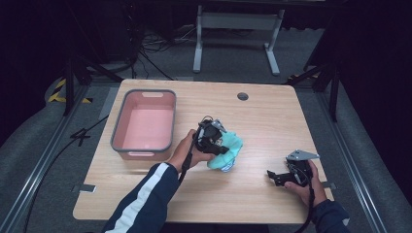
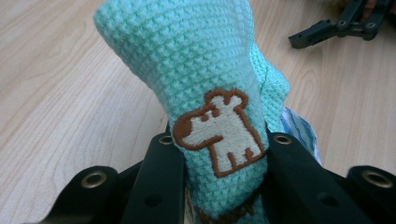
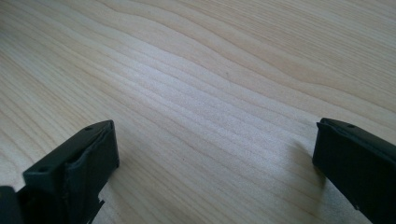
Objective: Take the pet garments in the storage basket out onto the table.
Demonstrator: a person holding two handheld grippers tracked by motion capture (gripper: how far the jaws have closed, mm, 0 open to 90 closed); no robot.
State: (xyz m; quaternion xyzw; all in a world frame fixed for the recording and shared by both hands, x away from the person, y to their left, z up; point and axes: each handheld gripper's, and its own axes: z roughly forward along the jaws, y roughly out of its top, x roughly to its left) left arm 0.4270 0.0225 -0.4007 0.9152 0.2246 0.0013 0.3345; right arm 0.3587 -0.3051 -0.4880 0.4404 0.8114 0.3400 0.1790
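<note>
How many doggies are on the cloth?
1. A small brown-and-white embroidered dog sits on the knitted turquoise cloth, right between the left tool's black jaws. The bunched cloth could hide others.

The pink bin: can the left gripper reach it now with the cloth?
Probably yes. The left gripper, shut on the green cloth, sits just right of the pink bin, whose top is open, and bare table lies between them.

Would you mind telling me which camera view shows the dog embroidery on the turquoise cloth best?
The left gripper view: the dog embroidery sits large and sharp on the turquoise cloth between the black fingers. In the high view the cloth is a small bundle and the embroidery cannot be made out.
</note>
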